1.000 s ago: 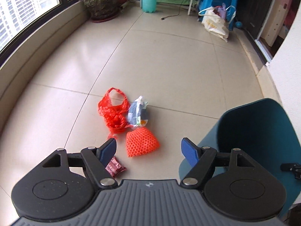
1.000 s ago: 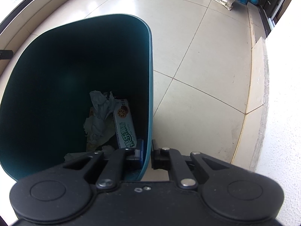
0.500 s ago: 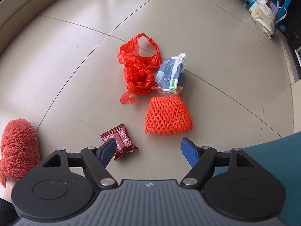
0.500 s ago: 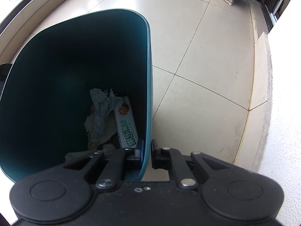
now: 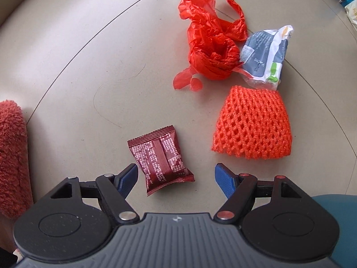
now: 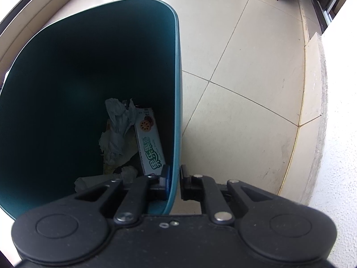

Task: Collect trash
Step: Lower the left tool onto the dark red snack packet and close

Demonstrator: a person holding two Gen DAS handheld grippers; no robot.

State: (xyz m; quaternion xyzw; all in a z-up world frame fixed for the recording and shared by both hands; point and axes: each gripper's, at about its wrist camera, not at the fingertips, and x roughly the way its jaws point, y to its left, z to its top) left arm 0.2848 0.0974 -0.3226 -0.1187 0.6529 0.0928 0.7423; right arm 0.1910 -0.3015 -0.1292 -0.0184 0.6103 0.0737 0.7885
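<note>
The floor (image 5: pixel 89 51) is pale glossy tile with thin dark joints, and in the right wrist view it runs up to a raised stone sill (image 6: pixel 312 84) along a white wall. The teal bin (image 6: pixel 176 71) stands on these tiles; the right claw (image 6: pixel 174 182) is clamped on its rim, one finger inside and one outside. Down in the bin lie crumpled white paper (image 6: pixel 116 125) and a white box (image 6: pixel 150 143) printed with green Chinese characters and a biscuit picture.

On the floor ahead of the left claw (image 5: pixel 176 177) lie a crumpled red plastic bag (image 5: pixel 209 44), an orange foam net (image 5: pixel 252 122), and a white and blue wrapper (image 5: pixel 265 55) touching the bag. Nearest is a dark red snack packet (image 5: pixel 161 156), back side up with fine white print too small to read. It sits between the wide-apart blue fingers (image 5: pixel 223 177), closer to the left one. A red fuzzy slipper (image 5: pixel 11 156) shows at the left edge.
</note>
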